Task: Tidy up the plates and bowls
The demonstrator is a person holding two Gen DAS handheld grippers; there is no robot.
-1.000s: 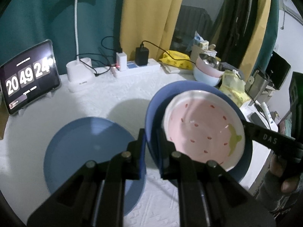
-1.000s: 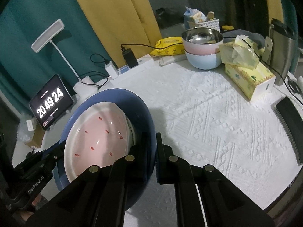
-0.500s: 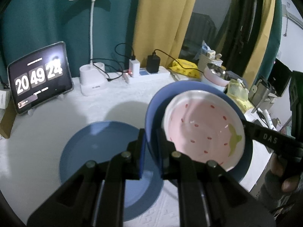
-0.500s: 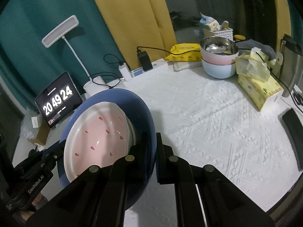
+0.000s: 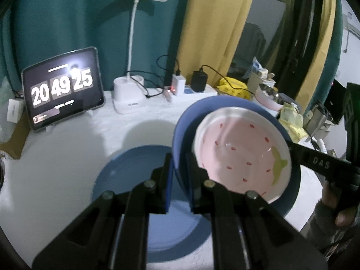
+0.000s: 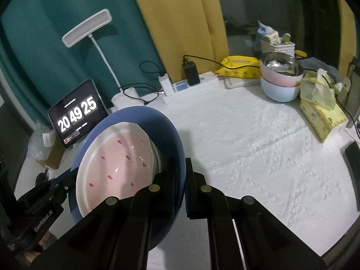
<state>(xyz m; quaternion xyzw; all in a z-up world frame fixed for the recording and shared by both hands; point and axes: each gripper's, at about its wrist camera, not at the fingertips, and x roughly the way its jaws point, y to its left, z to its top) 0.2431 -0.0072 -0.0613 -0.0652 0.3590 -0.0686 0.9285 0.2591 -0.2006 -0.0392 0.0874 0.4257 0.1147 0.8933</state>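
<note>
Tabletop blue plate (image 5: 126,180) shows leftward only.

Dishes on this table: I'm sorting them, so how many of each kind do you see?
Blue plates: 2 (carried plate, plate on the table)
Pink strawberry plates: 1
Bowls, stacked: 3 (steel, pink, pale blue)
Total: 6

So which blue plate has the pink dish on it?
The blue plate held up by both claws carries the pink dish. The other blue plate lies bare on the table.
</note>
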